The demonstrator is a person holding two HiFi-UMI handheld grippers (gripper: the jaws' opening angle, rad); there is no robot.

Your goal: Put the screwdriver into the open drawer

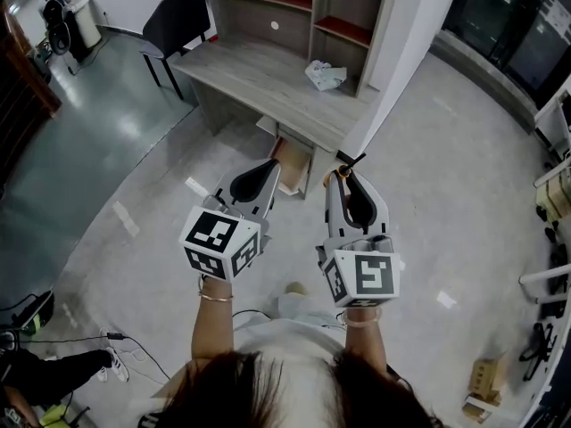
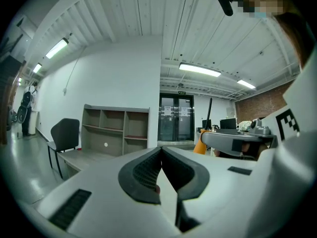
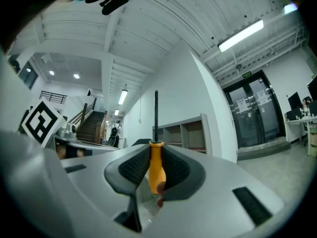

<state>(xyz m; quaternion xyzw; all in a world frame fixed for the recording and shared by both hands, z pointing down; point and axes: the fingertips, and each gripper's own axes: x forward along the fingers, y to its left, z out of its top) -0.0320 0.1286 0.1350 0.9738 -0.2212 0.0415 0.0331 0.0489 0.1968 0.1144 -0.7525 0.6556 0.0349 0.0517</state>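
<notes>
My right gripper [image 1: 342,176] is shut on the screwdriver [image 3: 156,168]. Its orange handle sits between the jaws and its black shaft points straight out past the tips. In the head view the screwdriver [image 1: 348,162] hangs above the floor, just right of the open drawer [image 1: 294,164] under the grey desk [image 1: 268,83]. My left gripper [image 1: 271,168] is held beside it over the drawer's left side, its jaws closed together with nothing between them. In the left gripper view, that left gripper [image 2: 161,152] faces the desk and shelves [image 2: 116,128].
A shelf unit stands on the back of the desk, with a crumpled white item [image 1: 324,74] in front of it. A black chair [image 1: 178,20] stands at the desk's left end. A white pillar [image 1: 401,52] rises to the right of the desk. Cables and gear lie at the floor's edges.
</notes>
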